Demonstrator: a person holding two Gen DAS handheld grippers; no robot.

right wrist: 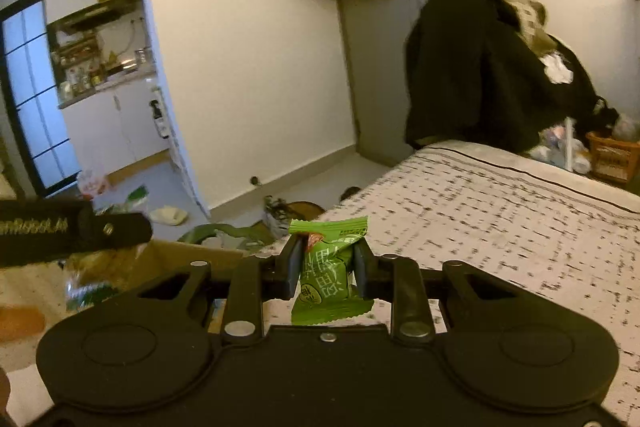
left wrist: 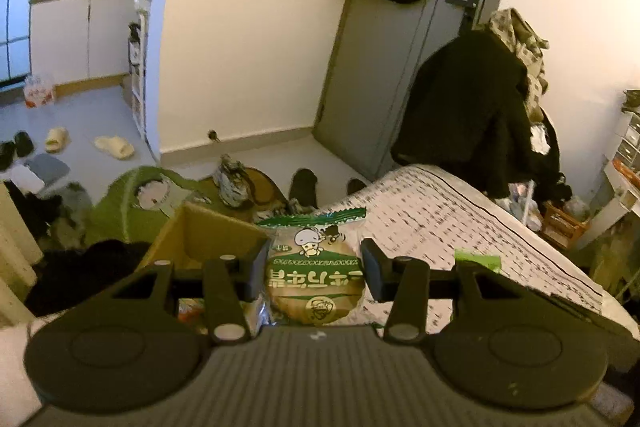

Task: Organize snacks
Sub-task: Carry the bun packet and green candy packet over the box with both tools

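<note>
My left gripper (left wrist: pixel 315 269) is shut on a round brown pastry in a clear packet with green print (left wrist: pixel 316 279), held above the bed's edge. A cardboard box (left wrist: pixel 200 241) stands just left of it, below. My right gripper (right wrist: pixel 327 267) is shut on a small green snack packet (right wrist: pixel 328 275) and holds it in the air above the bed's corner. That green packet shows at the right of the left wrist view (left wrist: pixel 478 259). The left gripper's body (right wrist: pixel 72 229) enters the right wrist view at far left, above the box (right wrist: pixel 168 259).
A bed with a speckled white cover (right wrist: pixel 500 227) fills the right side. Dark coats hang over a rack (left wrist: pixel 476 107) beyond it. A grey door (left wrist: pixel 376 67), shoes and a green mat (left wrist: pixel 128 195) lie on the floor ahead. A kitchen nook (left wrist: pixel 88 7) is at far left.
</note>
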